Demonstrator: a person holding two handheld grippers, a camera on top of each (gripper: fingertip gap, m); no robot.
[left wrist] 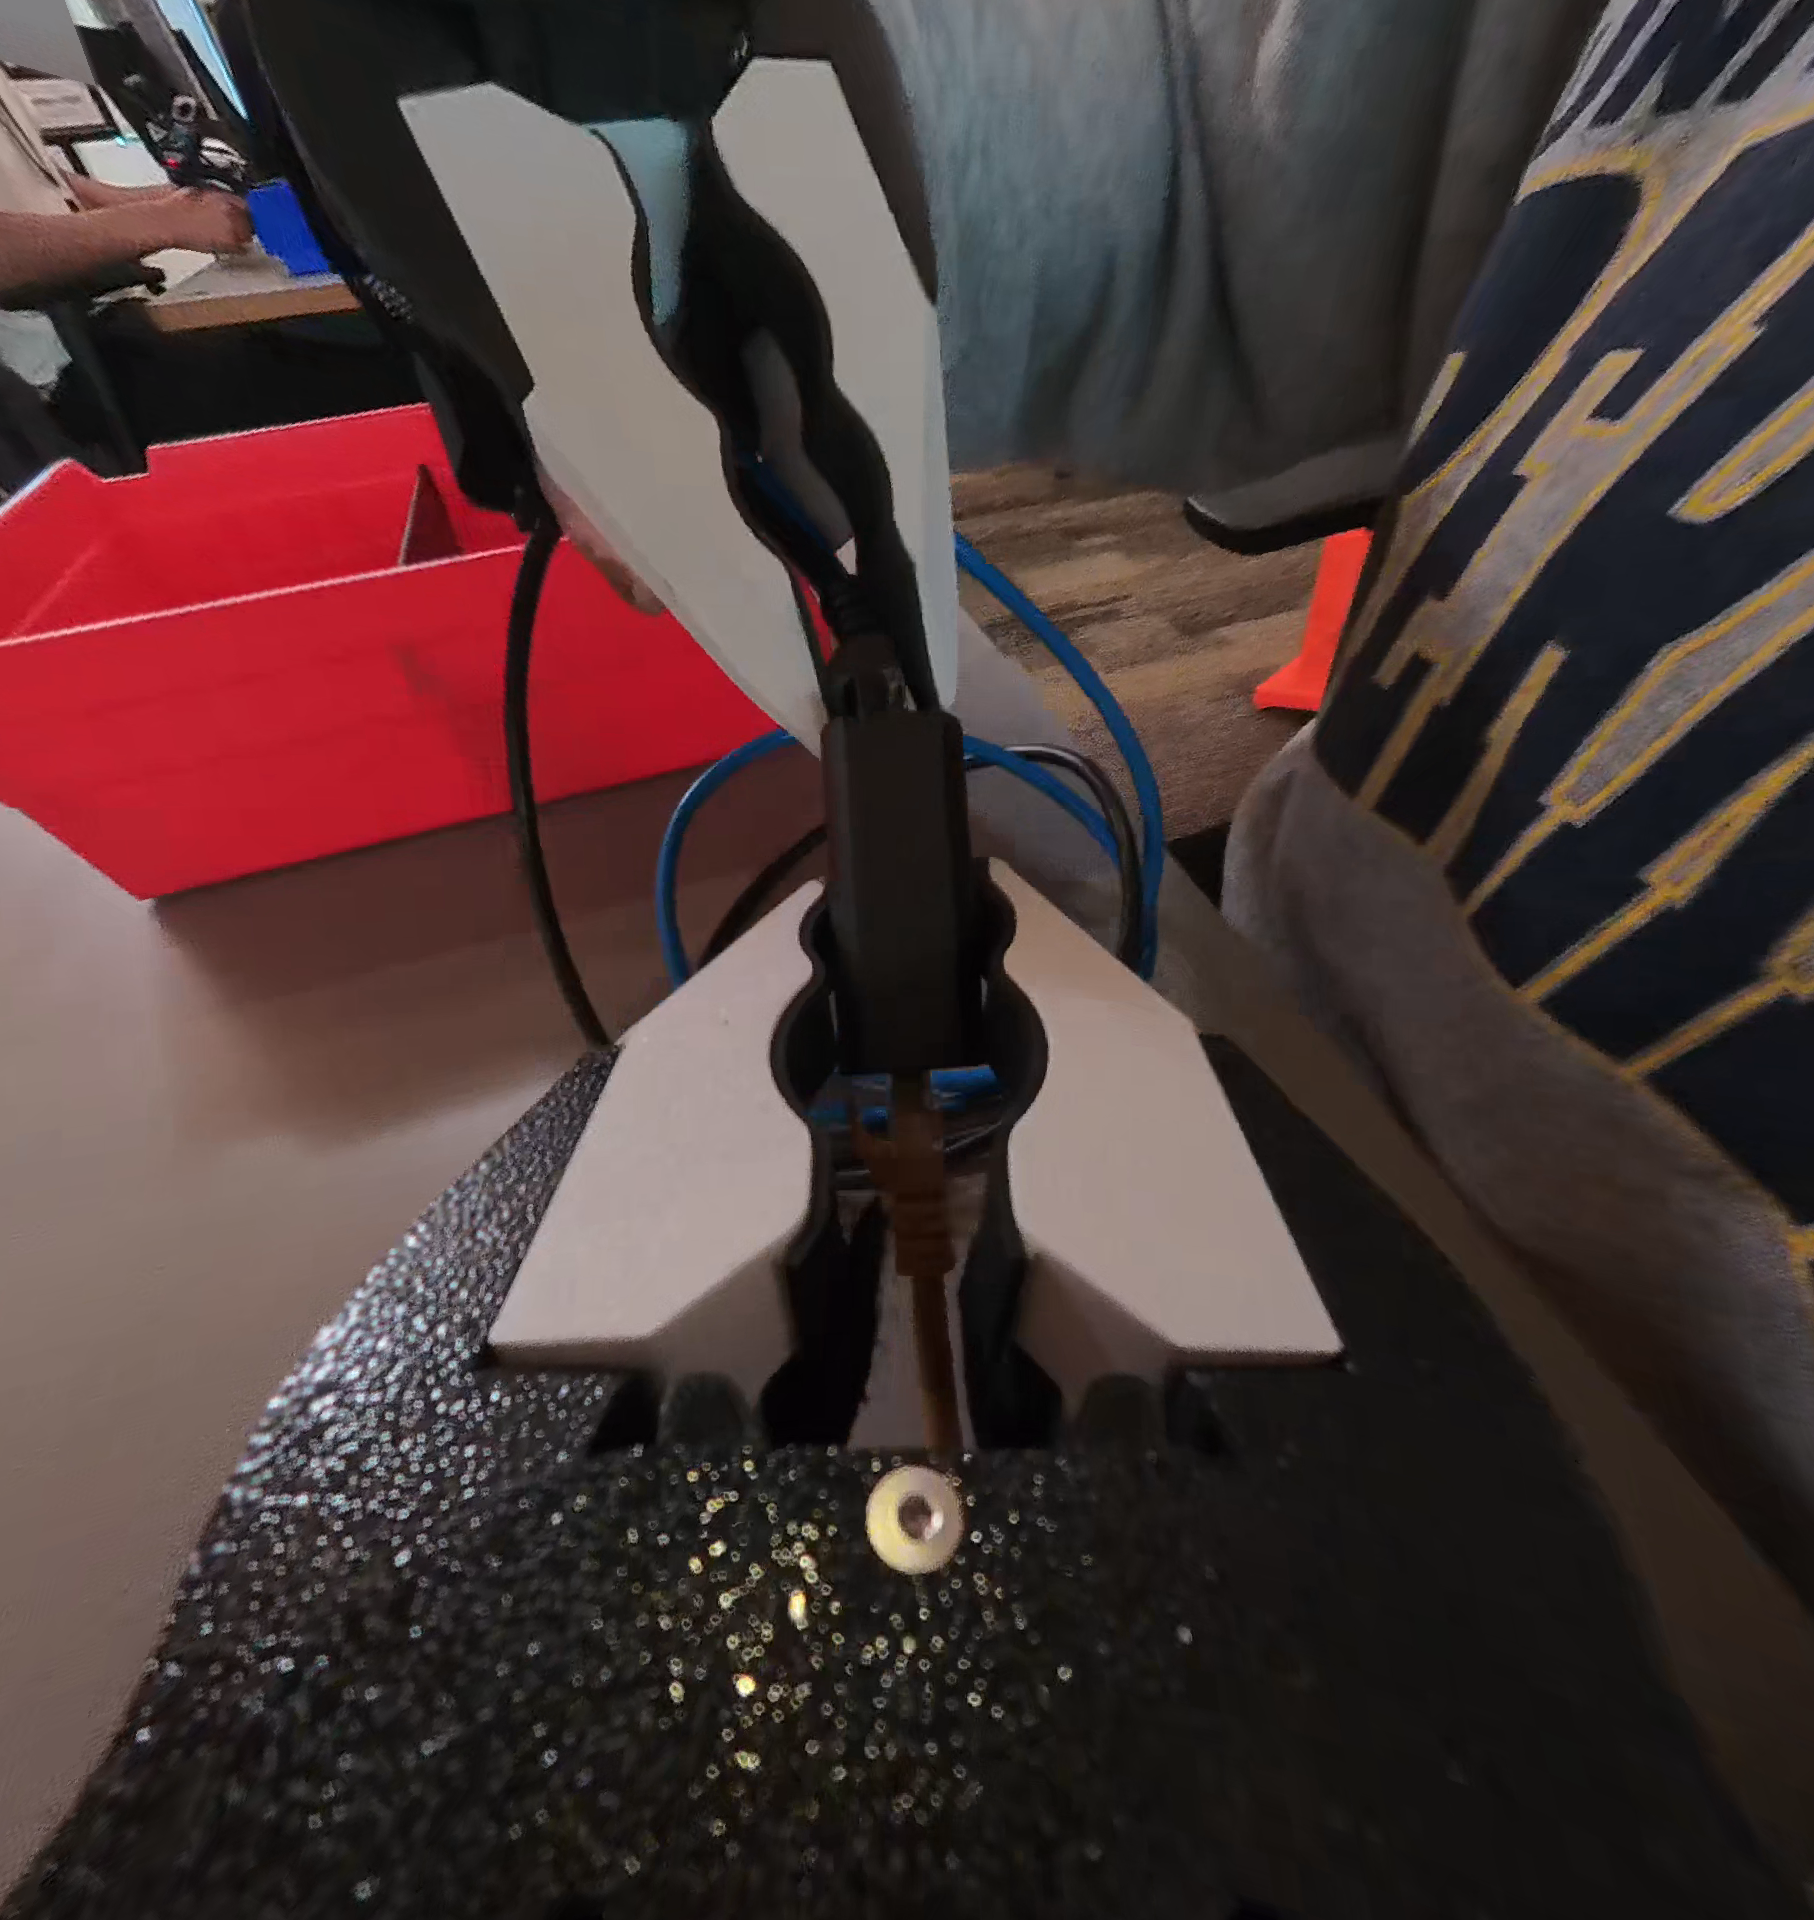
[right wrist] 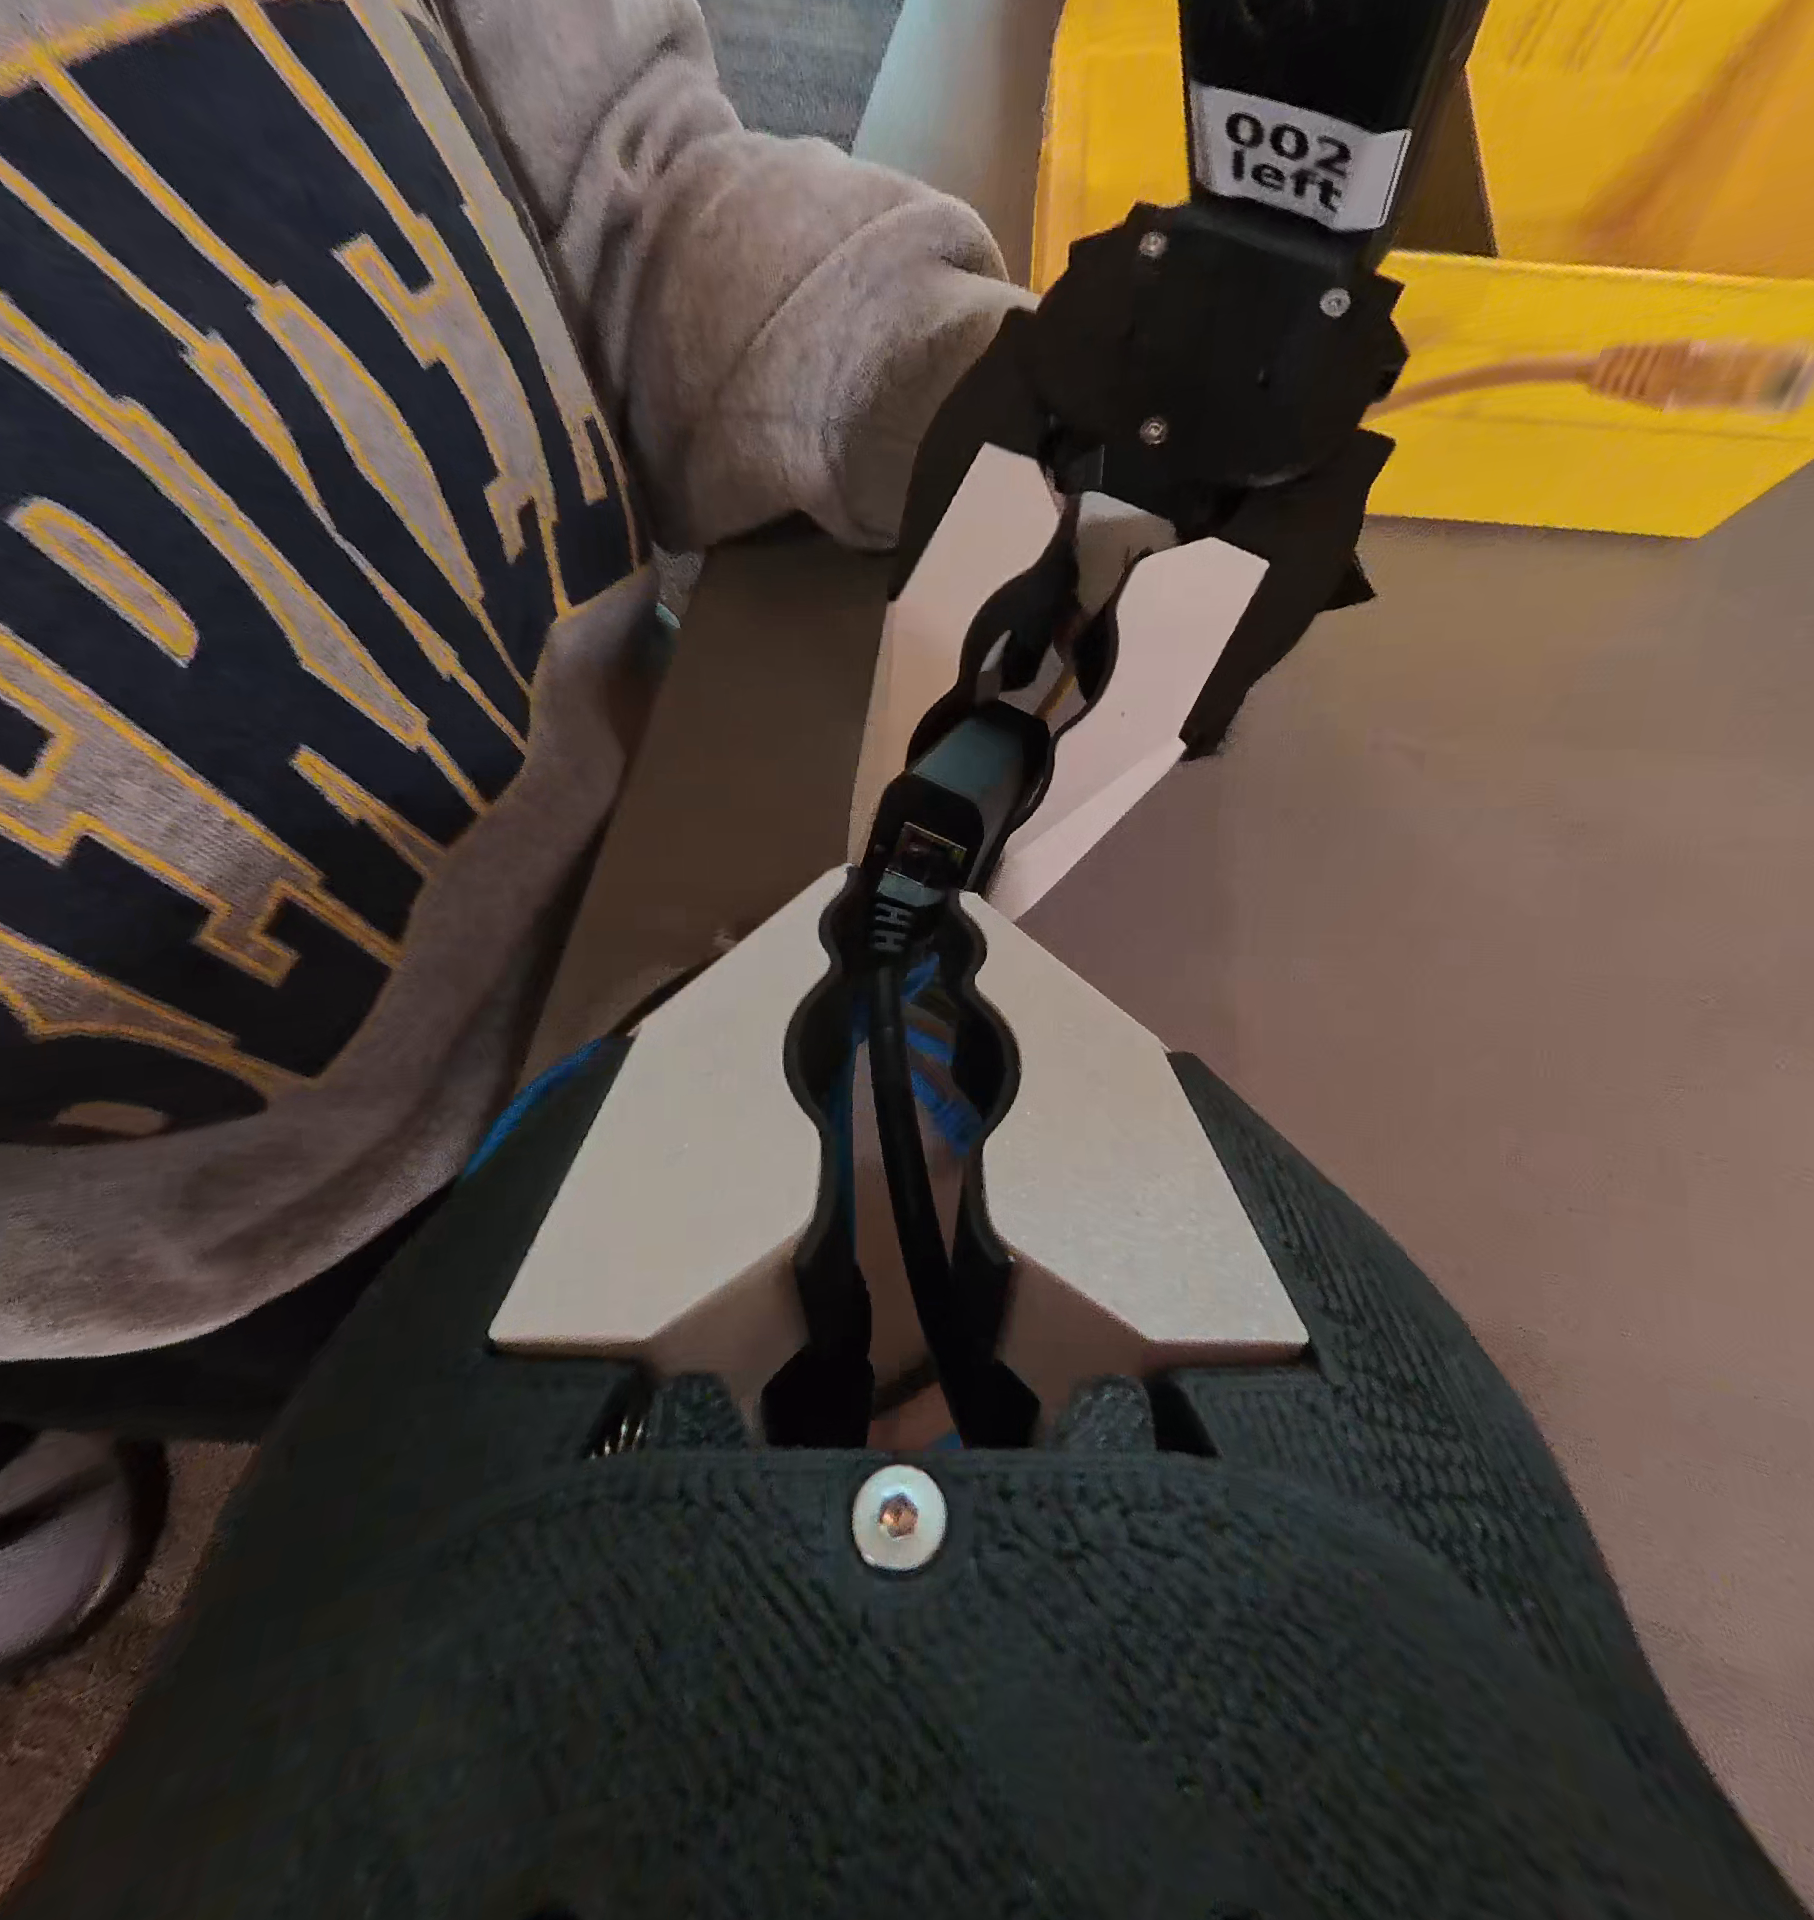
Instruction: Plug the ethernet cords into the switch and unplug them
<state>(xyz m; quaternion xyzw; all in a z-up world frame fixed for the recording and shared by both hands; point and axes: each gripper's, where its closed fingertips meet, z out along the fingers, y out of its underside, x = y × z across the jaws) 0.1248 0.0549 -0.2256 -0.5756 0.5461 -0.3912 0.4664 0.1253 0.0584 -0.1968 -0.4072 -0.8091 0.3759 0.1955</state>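
At the center of the left wrist view, the left gripper [left wrist: 898, 935] clamps the black switch [left wrist: 898, 883] above the worktop [left wrist: 259, 1091]. The right gripper [right wrist: 898, 914] grasps the black cord [right wrist: 908, 1091] by its plug, seated in the switch's port. A blue cord [left wrist: 1090, 707] loops behind; a red bin [left wrist: 259, 644] sits upper left.

Left gripper [right wrist: 1038, 675] body: black, angular housing with small silver screws; a white label with dark print sits on its stem.
Right gripper [right wrist: 908, 894] body: black textured plastic, one silver hex screw [right wrist: 899, 1524] centred near the camera.
Fingers [right wrist: 674, 1174]: pale beige wedge-shaped blocks, edged inside with black wavy pads.
Left gripper shell, own view: black and sparkly, with a silver screw [left wrist: 914, 1523].
Sweatshirt [right wrist: 207, 582]: grey, with large navy lettering outlined in gold.
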